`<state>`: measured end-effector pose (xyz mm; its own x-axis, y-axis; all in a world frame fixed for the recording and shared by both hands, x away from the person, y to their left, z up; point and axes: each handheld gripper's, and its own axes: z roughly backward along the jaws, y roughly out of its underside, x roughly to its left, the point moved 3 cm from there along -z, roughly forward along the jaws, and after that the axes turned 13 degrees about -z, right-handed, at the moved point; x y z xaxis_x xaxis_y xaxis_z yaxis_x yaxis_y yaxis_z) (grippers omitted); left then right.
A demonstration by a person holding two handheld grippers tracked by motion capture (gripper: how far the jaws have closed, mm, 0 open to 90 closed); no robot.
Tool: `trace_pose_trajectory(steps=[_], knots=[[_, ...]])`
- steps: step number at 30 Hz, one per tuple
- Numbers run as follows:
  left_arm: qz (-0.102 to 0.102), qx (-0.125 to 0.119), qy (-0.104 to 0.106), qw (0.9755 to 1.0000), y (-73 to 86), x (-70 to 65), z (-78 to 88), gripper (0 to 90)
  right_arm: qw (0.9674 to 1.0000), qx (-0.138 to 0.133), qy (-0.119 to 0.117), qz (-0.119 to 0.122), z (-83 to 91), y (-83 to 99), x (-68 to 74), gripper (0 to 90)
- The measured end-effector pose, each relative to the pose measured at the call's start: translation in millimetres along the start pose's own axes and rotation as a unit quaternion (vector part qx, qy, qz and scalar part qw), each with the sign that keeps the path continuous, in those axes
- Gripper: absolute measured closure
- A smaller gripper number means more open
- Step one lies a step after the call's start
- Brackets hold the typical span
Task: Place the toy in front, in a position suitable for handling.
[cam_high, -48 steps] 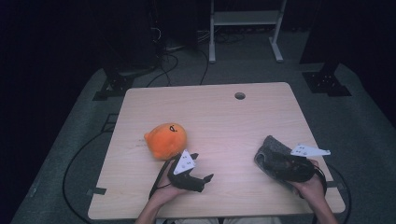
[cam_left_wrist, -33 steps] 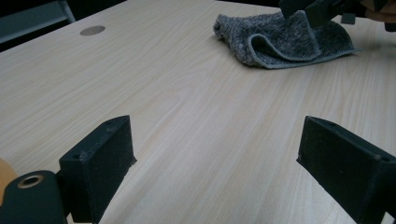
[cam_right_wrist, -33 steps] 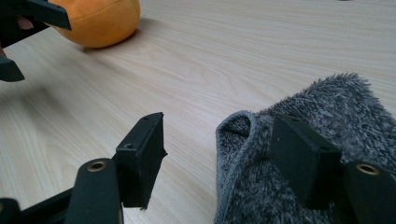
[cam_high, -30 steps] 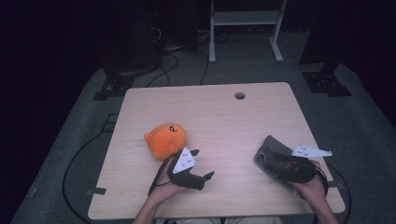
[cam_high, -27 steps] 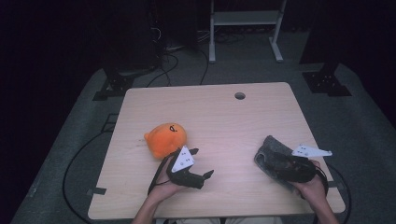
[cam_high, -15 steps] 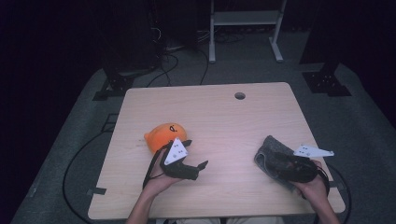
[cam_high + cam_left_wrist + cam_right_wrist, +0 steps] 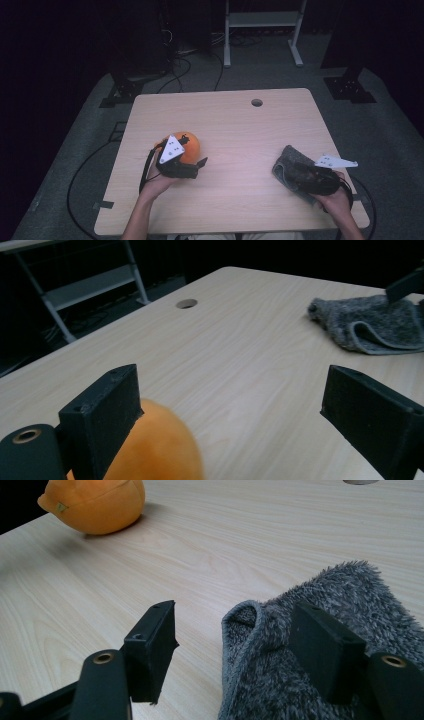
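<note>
An orange plush toy [image 7: 189, 143] lies on the left half of the wooden table [image 7: 235, 125]. My left gripper [image 7: 199, 165] hovers just in front of and partly over it, jaws open wide. In the left gripper view [image 7: 232, 390] the plush toy [image 7: 150, 450] bulges beside the left jaw, not between the jaws. A grey fleecy cloth [image 7: 283, 163] lies folded at the right front. My right gripper [image 7: 297, 171] is open over it. In the right gripper view [image 7: 235, 630] one jaw rests on the cloth [image 7: 345, 595] and the other stands off its folded edge.
A round cable hole [image 7: 257, 102] sits in the table's far middle. Bare wood stretches between toy and cloth. Beyond the table are a dark floor with cables, a white rack [image 7: 262, 20] and black stand feet [image 7: 350, 85].
My left gripper has moved forward and left, from bare wood in front of the plush toy to partly over it. The right gripper and the cloth have barely moved.
</note>
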<state>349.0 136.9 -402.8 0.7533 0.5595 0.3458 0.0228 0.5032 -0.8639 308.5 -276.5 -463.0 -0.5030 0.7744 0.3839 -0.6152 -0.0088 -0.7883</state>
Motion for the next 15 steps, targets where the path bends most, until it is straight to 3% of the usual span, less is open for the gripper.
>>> trace_pose_trajectory(steps=[7,12,15], knots=[[0.009,0.027,-0.024,0.9993,11.4,27.6,3.8,7.4,1.0000,-0.002,0.000,0.001,-0.5,-1.0,1.2,33.9],[0.020,0.029,-0.026,0.9990,19.2,40.5,3.6,7.4,1.0000,-0.003,-0.002,0.000,-1.2,-2.2,1.2,33.9],[0.029,0.042,-0.027,0.9983,26.2,45.5,1.0,7.4,1.0000,-0.002,-0.002,0.000,-2.7,-2.5,0.9,33.9]])
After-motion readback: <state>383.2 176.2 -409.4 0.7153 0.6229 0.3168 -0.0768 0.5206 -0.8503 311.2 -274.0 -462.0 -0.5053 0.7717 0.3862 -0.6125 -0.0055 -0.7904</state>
